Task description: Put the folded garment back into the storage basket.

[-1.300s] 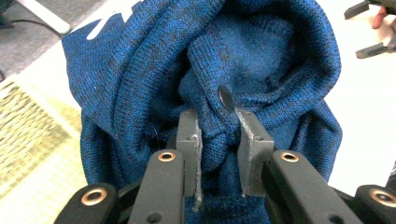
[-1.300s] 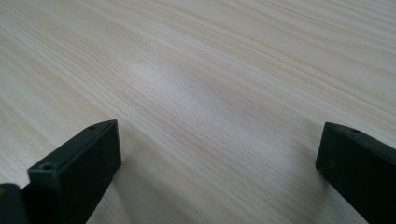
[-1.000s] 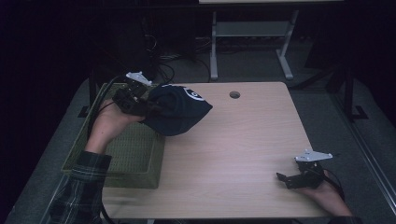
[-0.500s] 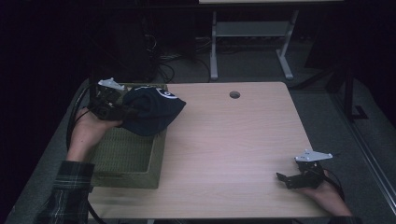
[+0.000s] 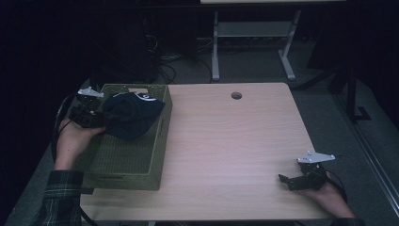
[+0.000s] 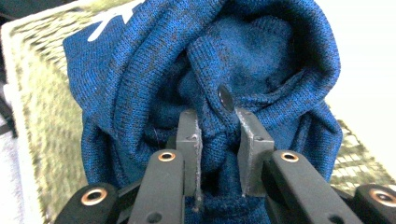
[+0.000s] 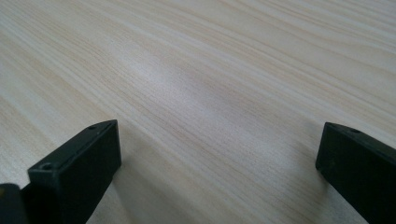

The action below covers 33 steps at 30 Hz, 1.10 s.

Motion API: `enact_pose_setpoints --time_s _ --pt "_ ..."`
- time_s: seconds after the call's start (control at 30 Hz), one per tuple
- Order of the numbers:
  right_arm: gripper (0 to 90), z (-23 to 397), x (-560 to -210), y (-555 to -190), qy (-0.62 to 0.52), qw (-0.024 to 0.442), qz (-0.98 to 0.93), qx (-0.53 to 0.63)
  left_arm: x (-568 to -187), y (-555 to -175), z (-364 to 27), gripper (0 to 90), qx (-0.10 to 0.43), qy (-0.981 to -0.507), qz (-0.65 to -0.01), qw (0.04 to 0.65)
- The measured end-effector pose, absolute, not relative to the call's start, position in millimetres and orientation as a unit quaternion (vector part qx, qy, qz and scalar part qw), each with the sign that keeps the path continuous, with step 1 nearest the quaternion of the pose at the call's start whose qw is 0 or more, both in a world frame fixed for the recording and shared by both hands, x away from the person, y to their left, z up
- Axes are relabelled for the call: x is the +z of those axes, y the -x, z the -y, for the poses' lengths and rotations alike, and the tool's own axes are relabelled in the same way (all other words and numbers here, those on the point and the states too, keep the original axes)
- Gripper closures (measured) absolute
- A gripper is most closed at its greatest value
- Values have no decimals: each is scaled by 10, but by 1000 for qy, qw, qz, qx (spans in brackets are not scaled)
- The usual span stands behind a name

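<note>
Carried left over the basket [image 5: 159, 141], your left gripper [image 6: 217, 140] pinches the soft, light knit garment's [image 6: 261, 60] bunched fold; right gripper [image 7: 210, 163] gapes empty

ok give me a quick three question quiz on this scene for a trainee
1. True or false: the left tool is shut on the blue garment.
2. Where is the garment? A) flat on the table B) over the green basket C) on the floor
3. Fill in: the right tool has its jaws ____ and holds nothing, low over the bare table.

Key: 1 true; 2 B; 3 open
</note>
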State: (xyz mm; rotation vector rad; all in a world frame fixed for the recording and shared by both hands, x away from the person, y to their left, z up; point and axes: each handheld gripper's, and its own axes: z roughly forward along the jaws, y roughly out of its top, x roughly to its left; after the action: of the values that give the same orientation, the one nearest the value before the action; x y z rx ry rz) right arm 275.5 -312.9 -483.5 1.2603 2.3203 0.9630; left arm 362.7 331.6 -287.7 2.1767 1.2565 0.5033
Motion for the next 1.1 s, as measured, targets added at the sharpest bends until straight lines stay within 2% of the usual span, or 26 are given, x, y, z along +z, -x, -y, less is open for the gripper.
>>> enact_pose_setpoints --time_s 0.2,0.77,1.1 --pt "0 3129 -4835 -2755 -441 164 -815 338 -3033 -3624 -3410 728 192 -809 -486 269" --pt "0 3129 -4836 -2756 -439 165 -816 338 -3649 -3719 -3418 724 151 -810 -510 245" --pt "0 3128 -4836 -2757 -439 165 -816 339 -3840 -3748 -3419 709 136 -813 -513 238"
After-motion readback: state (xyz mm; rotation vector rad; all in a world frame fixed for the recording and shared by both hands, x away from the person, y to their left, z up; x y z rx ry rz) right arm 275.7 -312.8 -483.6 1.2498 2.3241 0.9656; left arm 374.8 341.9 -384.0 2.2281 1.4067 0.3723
